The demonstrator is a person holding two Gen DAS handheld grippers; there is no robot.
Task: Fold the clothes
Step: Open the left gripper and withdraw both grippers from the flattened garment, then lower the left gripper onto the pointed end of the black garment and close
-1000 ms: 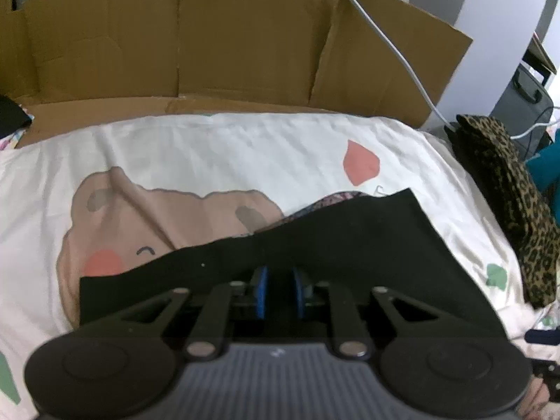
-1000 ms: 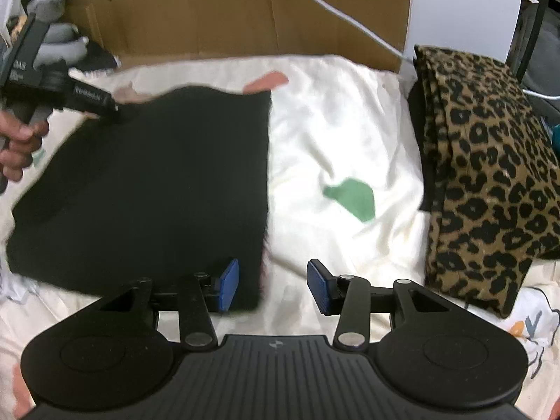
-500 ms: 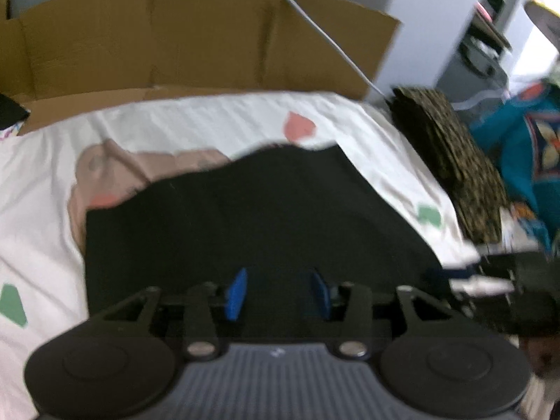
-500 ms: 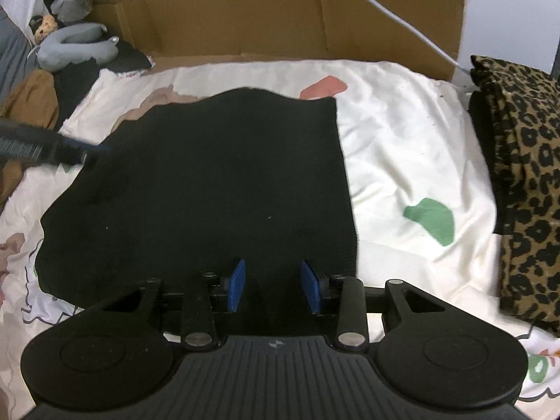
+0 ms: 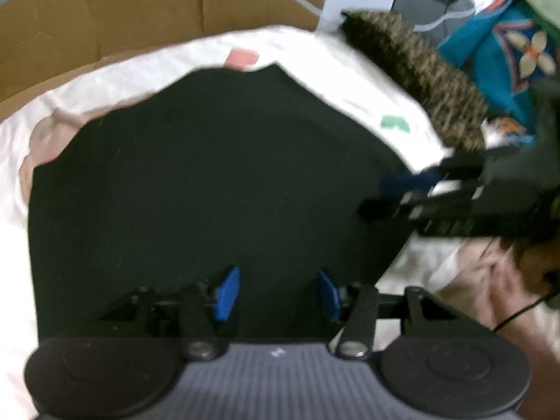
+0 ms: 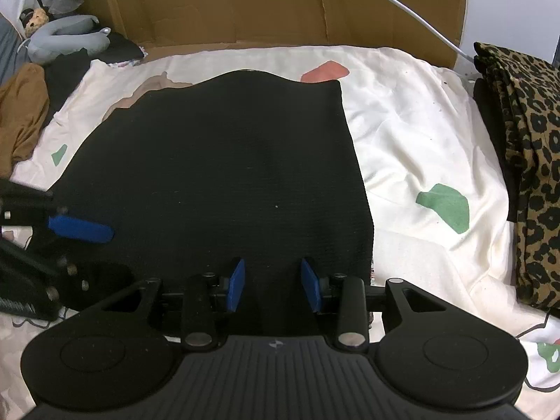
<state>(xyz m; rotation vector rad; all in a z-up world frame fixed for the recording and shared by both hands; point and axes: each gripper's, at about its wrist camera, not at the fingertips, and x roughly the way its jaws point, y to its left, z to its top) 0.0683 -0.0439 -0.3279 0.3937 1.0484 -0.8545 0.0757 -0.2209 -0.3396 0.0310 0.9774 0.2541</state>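
A black garment (image 5: 210,175) lies flat, folded into a rough rectangle, on a cream printed sheet (image 6: 413,133). My left gripper (image 5: 278,294) hovers over the garment's near edge; its jaws are opening and its blue pads do not press on the cloth. In the right wrist view one left finger (image 6: 80,229) reaches in over the garment's (image 6: 224,161) left side. My right gripper (image 6: 273,288) stands open over the near right part of the cloth, which shows between its pads. In the left wrist view the right gripper (image 5: 388,194) sits at the garment's right edge.
A folded leopard-print stack (image 6: 525,161) lies along the sheet's right side. Cardboard (image 6: 280,3) stands behind the sheet, with a white cable (image 6: 413,14) across it. A grey neck pillow (image 6: 66,40) and a brown garment (image 6: 21,112) lie at the left. Teal fabric (image 5: 507,52) is far right.
My left gripper let go of the black cloth's edge, widened its jaws and drew back to the near edge. My right gripper shifted left over the cloth and narrowed a little.
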